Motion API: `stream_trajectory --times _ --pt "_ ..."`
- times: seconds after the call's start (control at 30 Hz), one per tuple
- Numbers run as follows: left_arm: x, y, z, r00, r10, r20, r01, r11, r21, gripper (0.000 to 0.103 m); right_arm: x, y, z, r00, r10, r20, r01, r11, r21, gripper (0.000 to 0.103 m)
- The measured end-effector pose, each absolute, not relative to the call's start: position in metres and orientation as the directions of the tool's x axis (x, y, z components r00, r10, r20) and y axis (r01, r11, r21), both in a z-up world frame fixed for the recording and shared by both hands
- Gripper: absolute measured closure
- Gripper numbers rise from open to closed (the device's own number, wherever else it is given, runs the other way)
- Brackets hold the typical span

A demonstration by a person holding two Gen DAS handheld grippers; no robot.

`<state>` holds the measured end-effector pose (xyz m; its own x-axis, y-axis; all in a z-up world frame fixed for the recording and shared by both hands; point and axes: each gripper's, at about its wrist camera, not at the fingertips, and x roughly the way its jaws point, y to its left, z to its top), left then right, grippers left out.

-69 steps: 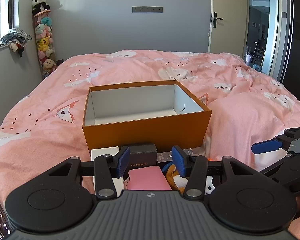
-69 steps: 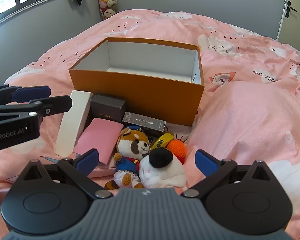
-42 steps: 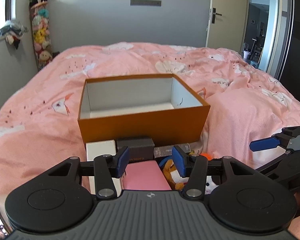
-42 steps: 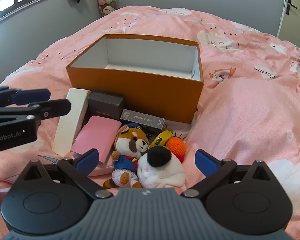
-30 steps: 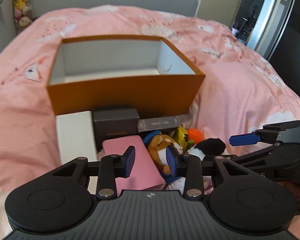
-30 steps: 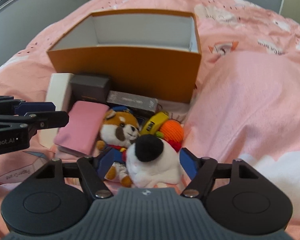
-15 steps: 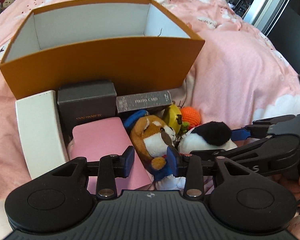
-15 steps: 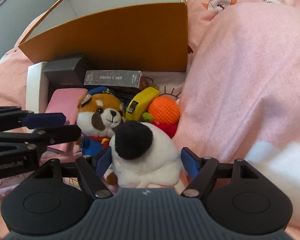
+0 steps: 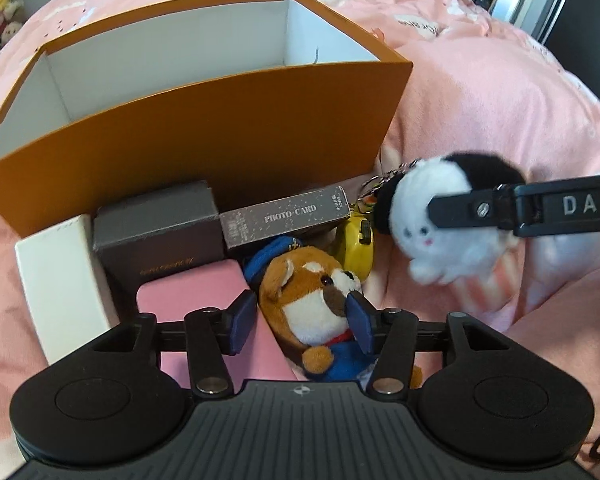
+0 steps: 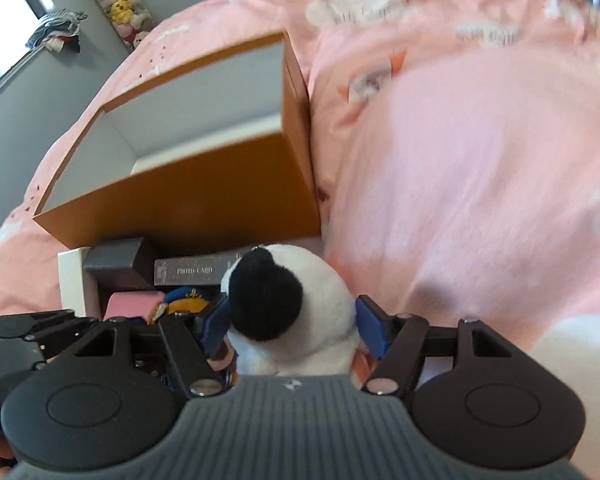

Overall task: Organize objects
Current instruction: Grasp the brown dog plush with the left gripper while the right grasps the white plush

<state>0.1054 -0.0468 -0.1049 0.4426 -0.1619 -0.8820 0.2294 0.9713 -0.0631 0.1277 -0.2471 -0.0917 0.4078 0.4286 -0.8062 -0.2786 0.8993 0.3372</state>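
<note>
Clamped on the white plush with the black cap (image 10: 296,320), the right gripper (image 10: 290,326) pressed its blue pads into both sides and held the toy up off the bedding, in front of the orange box's (image 9: 204,136) near right corner; from the left wrist view the plush (image 9: 440,224) hung to the right of the other things. The left gripper (image 9: 300,326) stood part open, its pads either side of the red panda plush (image 9: 312,304) lying on the pink duvet (image 9: 480,92); whether they pressed on it could not be told. Just beyond the panda lay a yellow tape measure (image 9: 356,244), a grey PHOTO CARD box (image 9: 284,216), a dark grey box (image 9: 156,232), a pink case (image 9: 192,292) and a white box (image 9: 60,284), all crowded against the orange box's front wall.
</note>
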Motion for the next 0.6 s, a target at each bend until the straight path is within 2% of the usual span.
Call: stream_trajectory --times 0.17,0.37,0.4,0.43,0.6 --pt "0.115 -0.055 -0.115 0.415 -0.167 -0.894 0.264 0.963 -0.057 0.034 0.128 -0.252 -0.099 0.368 0.45 -0.814 -0.264 0.89 0.372 0.03" --pt "0.119 -0.058 -0.12 0.403 -0.165 -0.9 0.283 0.958 -0.049 0.032 0.122 -0.251 -0.1 0.332 0.454 -0.827 -0.294 0.882 0.367 0.024" --pt "0.12 -0.057 -0.121 0.404 -0.168 -0.899 0.285 0.957 -0.051 0.033 0.12 -0.252 -0.1 0.33 0.454 -0.828 -0.302 0.882 0.363 0.024" --pt "0.12 -0.057 -0.122 0.406 -0.173 -0.897 0.288 0.956 -0.055 0.038 0.12 -0.25 -0.101 0.33 0.451 -0.829 -0.308 0.882 0.357 0.024" --pt "0.118 -0.051 -0.119 0.428 -0.19 -0.884 0.288 0.955 -0.066 0.042 0.122 -0.252 -0.105 0.333 0.447 -0.83 -0.313 0.883 0.349 0.028"
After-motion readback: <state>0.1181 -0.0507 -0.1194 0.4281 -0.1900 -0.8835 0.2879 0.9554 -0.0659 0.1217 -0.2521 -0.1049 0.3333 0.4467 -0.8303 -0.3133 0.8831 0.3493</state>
